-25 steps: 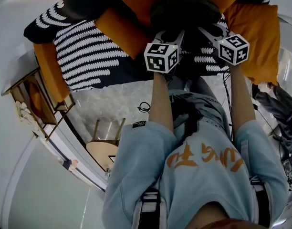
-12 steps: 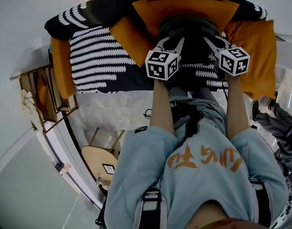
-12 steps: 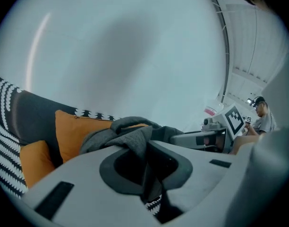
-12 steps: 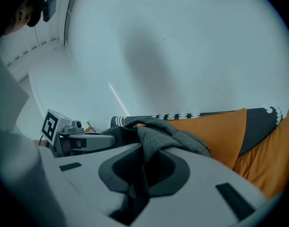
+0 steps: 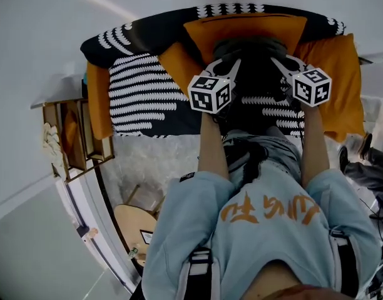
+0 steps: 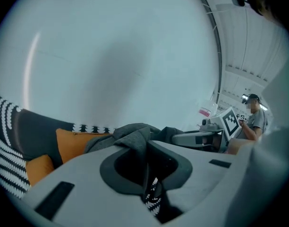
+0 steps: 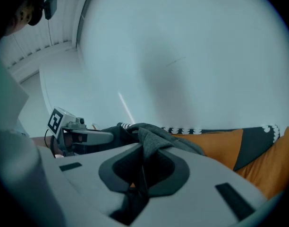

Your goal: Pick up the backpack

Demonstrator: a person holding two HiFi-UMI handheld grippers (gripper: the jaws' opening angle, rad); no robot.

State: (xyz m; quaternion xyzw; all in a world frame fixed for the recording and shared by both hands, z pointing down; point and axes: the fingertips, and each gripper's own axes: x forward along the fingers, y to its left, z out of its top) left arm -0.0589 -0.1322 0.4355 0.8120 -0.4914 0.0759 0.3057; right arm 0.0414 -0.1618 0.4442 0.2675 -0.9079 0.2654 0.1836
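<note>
- Head view: left gripper and right gripper sit side by side at upper centre, both reaching into the dark backpack.
- Backpack sits at top centre, against the middle orange cushion. Cannot tell whether it is clear of the seat.
- Left gripper view: jaws clenched on a fold of grey backpack fabric, which bunches up above the pads.
- Right gripper view: same picture, with the jaws clamped on a grey fold and an orange cushion showing behind it.
- Edges: a second orange cushion lies just beside the left gripper, and a third lies right of the right gripper, so the backpack is hemmed in on both flanks.
- Open room: striped sofa cover lies bare to the left of centre, and pale floor runs below the sofa's front edge.
- Wooden shelf stands at the sofa's left end; a round stool stands lower left, well apart from the grippers.
</note>
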